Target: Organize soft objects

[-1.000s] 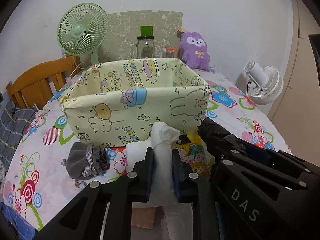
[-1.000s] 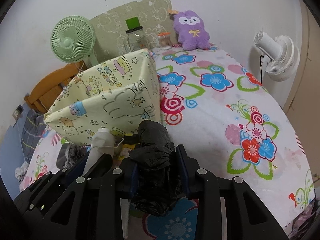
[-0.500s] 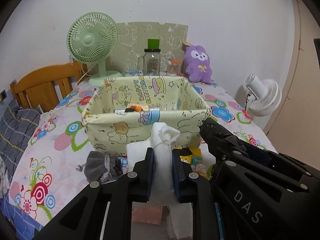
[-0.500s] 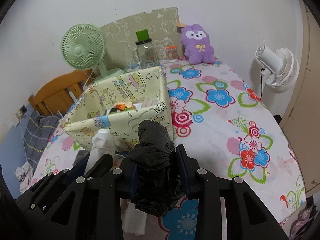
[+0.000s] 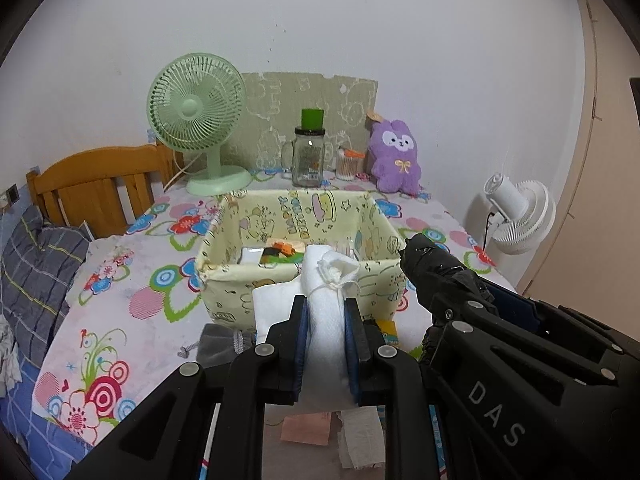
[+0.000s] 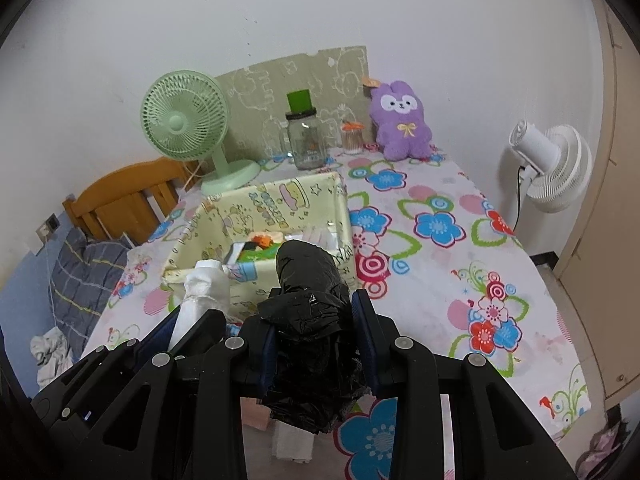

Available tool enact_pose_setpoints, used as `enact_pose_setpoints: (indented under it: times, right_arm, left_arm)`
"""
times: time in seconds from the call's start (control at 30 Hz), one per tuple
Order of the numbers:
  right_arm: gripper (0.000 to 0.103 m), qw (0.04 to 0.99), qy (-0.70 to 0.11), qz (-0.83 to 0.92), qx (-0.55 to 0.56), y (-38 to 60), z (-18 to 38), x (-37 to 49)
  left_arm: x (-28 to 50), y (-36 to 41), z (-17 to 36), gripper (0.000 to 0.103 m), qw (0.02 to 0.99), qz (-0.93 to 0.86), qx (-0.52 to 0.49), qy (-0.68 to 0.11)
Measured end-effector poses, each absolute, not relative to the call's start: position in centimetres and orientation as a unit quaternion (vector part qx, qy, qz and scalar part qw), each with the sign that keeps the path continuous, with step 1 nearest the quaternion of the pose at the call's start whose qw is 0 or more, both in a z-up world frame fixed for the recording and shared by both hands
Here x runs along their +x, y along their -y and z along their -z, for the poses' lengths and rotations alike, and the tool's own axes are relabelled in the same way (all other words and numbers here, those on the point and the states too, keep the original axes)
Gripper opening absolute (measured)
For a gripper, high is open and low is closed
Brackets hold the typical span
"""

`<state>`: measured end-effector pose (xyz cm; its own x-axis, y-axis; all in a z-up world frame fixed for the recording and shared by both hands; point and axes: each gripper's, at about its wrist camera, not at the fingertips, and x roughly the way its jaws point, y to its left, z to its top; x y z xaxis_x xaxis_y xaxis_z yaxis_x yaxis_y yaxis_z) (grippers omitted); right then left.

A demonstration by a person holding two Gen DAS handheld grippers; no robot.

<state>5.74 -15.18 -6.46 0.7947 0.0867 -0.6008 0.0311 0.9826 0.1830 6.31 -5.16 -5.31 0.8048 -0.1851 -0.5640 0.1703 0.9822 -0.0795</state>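
While both claws hang above the near edge of the flowered surface (image 6: 440, 280), the yellow fabric bin (image 5: 296, 280) just beyond holds flat packets. Left claw (image 5: 325, 320) is nearly closed, pinching a white tied bundle (image 5: 326, 312); right claw (image 6: 316, 320), partly open, clamps a black plastic bundle (image 6: 310, 304).

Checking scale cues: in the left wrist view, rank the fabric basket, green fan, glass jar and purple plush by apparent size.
1. Fabric basket
2. Green fan
3. Purple plush
4. Glass jar
Plush and jar look close; the basket sits nearer the camera.
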Motion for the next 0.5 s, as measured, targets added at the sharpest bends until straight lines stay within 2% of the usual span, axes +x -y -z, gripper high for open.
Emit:
enact_pose_setpoints:
  times: [0.5]
  right_arm:
    - [0.038, 0.952, -0.293, -0.015, 0.089, 14.3, 3.3, 4.9]
  left_arm:
    - [6.0, 4.3, 2.5, 0.015, 0.956, 0.097, -0.007, -0.276]
